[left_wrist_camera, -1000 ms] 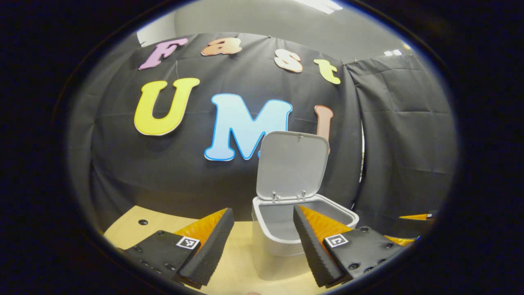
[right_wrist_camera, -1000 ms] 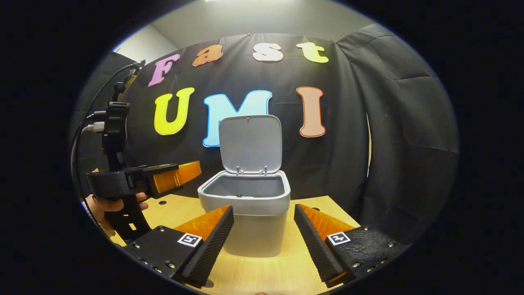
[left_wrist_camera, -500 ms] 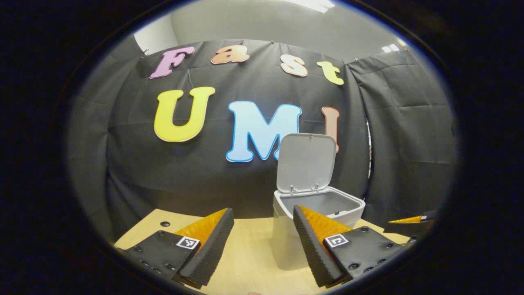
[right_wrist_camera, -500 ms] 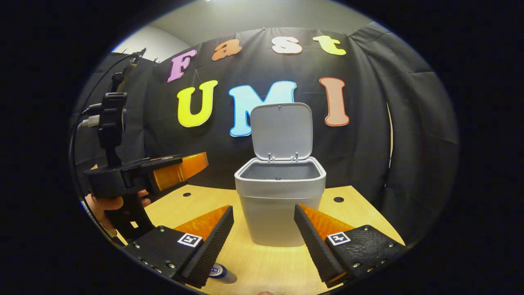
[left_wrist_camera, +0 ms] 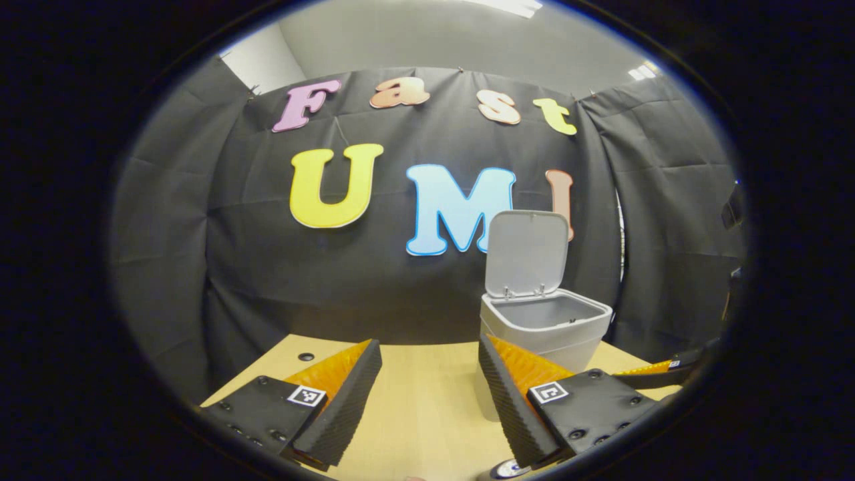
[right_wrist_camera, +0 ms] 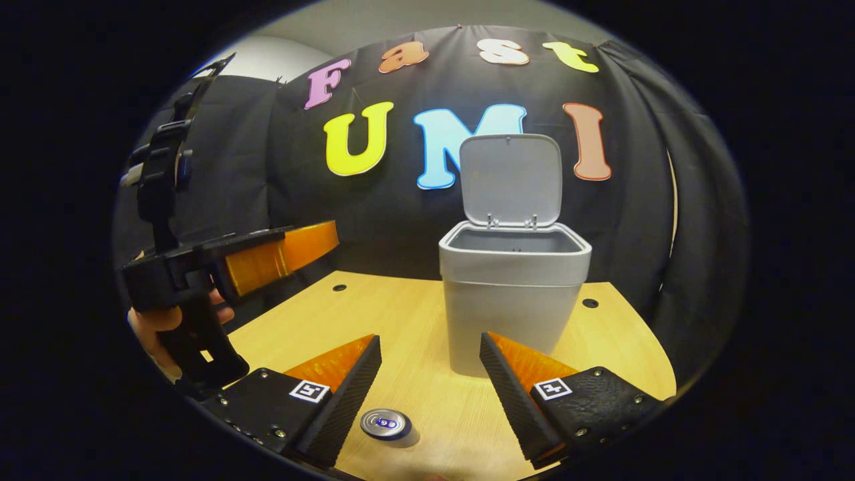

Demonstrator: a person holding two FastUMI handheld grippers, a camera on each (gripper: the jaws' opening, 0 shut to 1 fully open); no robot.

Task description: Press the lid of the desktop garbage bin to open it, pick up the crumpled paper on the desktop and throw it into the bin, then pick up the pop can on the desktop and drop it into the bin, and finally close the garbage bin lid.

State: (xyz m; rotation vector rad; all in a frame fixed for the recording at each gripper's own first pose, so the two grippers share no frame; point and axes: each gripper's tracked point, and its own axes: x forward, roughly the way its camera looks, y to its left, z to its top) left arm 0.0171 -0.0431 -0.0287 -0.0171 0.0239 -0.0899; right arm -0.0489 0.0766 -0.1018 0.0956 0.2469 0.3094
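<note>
Nothing legible is showing on the objects here. Small square black-and-white coded tags (left_wrist_camera: 306, 395) are sitting on both finger mounts of the left gripper (left_wrist_camera: 429, 344) and of the right gripper (right_wrist_camera: 431, 341), carrying block patterns rather than letters or numbers. The silver round-topped pop can (right_wrist_camera: 385, 423) is standing on the pale wooden desktop (right_wrist_camera: 414, 314), and a blue mark on its top is appearing too small to read.

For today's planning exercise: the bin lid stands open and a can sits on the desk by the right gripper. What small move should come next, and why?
Probably lower the right gripper onto the can and centre it between the fingers. The can stands upright on the desk just below the open, empty gripper, slightly toward one finger, and the bin behind it has its lid raised, ready to receive it.
</note>
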